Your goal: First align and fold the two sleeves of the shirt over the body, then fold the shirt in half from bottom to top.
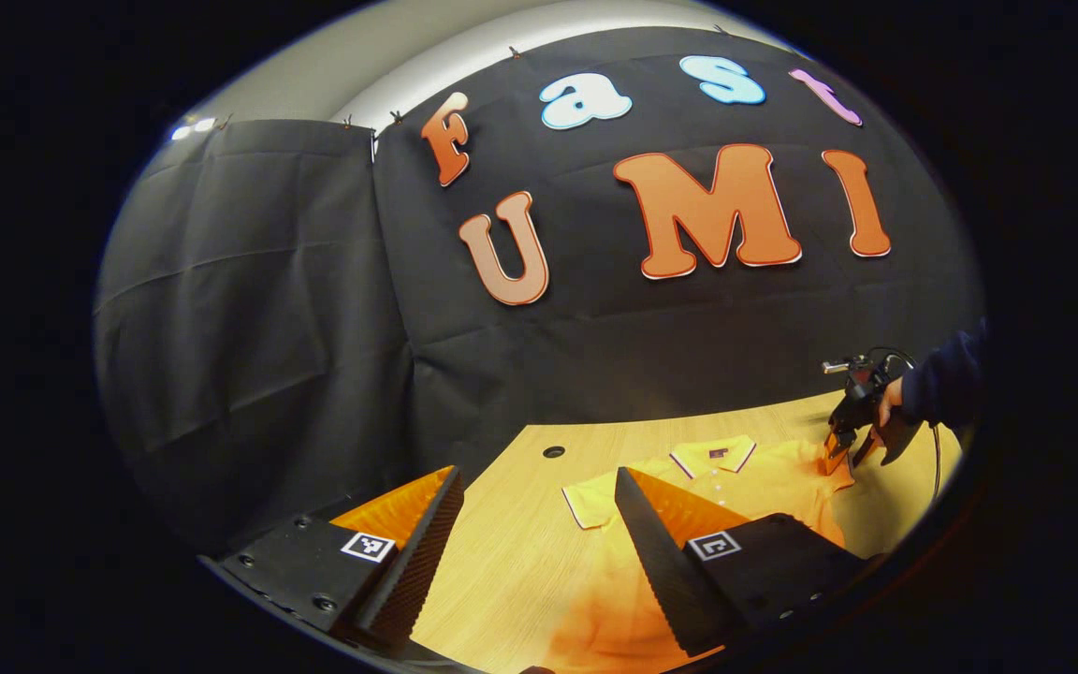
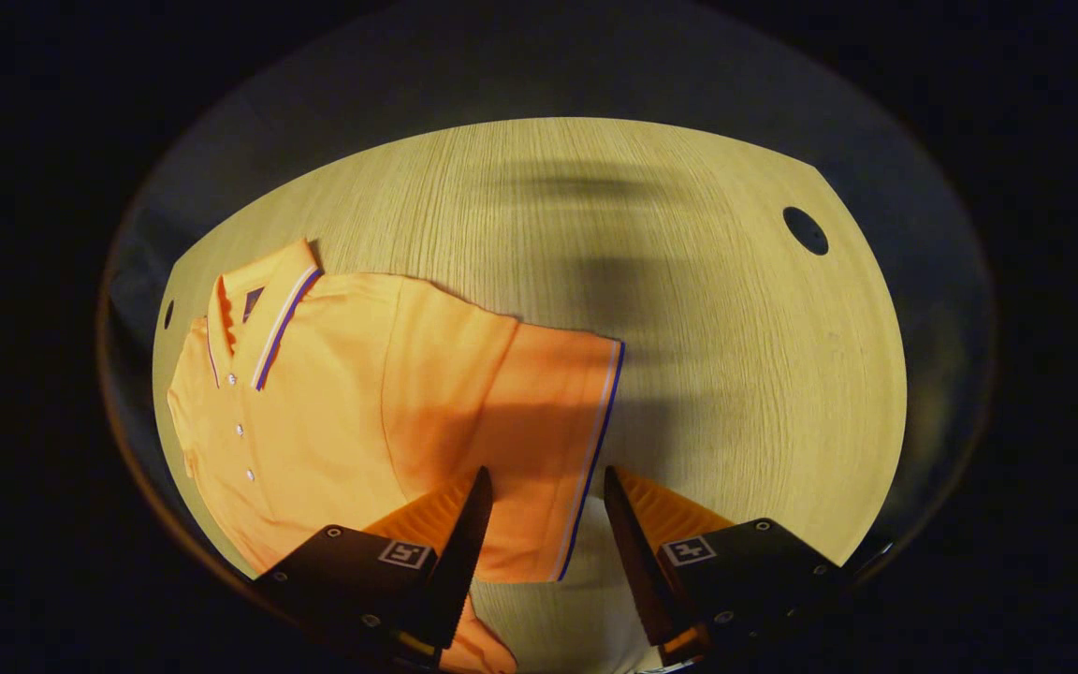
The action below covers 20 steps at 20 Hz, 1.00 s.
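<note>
An orange polo shirt [image 1: 773, 477] lies flat on the wooden table [image 1: 502, 580], collar [image 1: 713, 456] toward the back wall. My left gripper [image 1: 534, 477] hovers open above the table, near the shirt's near sleeve [image 1: 590, 503]. Farther right, my right gripper [image 1: 840, 451], held by a hand in a dark sleeve, is down at the far sleeve. In the right gripper view the shirt [image 2: 333, 412] lies sideways with its collar [image 2: 263, 314] at the left. The right gripper [image 2: 546, 477] is open, its fingers straddling the striped cuff of the spread sleeve [image 2: 539, 412] from above.
A round cable hole [image 1: 553, 451] sits in the table behind the shirt. The same kind of hole [image 2: 806, 229] shows at the right in the right gripper view, with bare wood [image 2: 735, 374] beyond the sleeve. The black cloth wall [image 1: 268, 328] stands close behind the table.
</note>
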Available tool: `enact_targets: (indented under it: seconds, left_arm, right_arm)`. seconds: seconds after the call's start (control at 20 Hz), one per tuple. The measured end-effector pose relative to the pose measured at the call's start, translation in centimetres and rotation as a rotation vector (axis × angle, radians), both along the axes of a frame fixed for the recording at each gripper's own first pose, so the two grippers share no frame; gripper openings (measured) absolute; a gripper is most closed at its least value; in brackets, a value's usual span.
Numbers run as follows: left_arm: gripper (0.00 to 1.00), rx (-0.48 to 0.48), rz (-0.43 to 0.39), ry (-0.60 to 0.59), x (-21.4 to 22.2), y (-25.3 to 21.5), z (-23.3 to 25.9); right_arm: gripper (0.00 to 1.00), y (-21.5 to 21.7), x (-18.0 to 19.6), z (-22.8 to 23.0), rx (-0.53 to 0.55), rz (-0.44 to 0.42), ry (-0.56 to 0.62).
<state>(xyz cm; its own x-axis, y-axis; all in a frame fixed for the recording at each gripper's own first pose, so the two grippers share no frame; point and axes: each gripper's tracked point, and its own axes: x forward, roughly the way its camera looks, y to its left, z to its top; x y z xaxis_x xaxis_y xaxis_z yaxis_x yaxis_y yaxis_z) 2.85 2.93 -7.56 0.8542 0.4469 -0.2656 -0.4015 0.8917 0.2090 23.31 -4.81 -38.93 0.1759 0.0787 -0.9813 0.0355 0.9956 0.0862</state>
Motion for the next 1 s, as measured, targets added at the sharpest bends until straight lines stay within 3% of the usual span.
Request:
enact_targets:
  seconds: [0.15, 0.2, 0.25, 0.3, 0.35, 0.4, 0.6, 1.0]
  left_arm:
    - [0.99, 0.002, -0.002, 0.015, 0.2, -0.5, -0.6]
    - [0.99, 0.006, -0.005, 0.021, 0.3, -0.7, -0.6]
    - [0.99, 0.009, -0.007, 0.023, 0.3, -0.9, -0.6]
    - [0.99, 0.01, -0.013, 0.017, 0.4, -1.1, -0.5]
    - [0.99, 0.012, -0.021, 0.013, 0.5, -1.5, -0.6]
    - [1.0, 0.012, -0.028, 0.014, 0.7, -1.7, -0.6]
    - [0.99, 0.007, -0.054, 0.025, 1.5, -2.7, -0.6]
    - [0.99, -0.017, -0.08, 0.057, 2.9, -2.7, -2.0]
  right_arm:
    - [0.61, 0.8, 0.3, 0.0, 0.004, 0.025, -0.013]
    - [0.34, 0.8, 0.4, -0.1, 0.009, 0.041, -0.019]
    - [0.41, 0.9, 0.5, 0.1, 0.019, 0.044, -0.017]
    - [0.23, 0.7, 0.6, 0.1, 0.032, 0.056, -0.022]
    - [0.23, 0.7, 0.3, 0.1, 0.069, 0.029, -0.002]
    - [0.12, 0.9, 0.5, 0.2, 0.112, 0.002, -0.001]
    - [0.12, 2.2, 2.1, 3.2, 0.223, -0.023, -0.106]
    - [0.11, 10.0, 2.6, 8.1, 0.319, 0.1, -0.176]
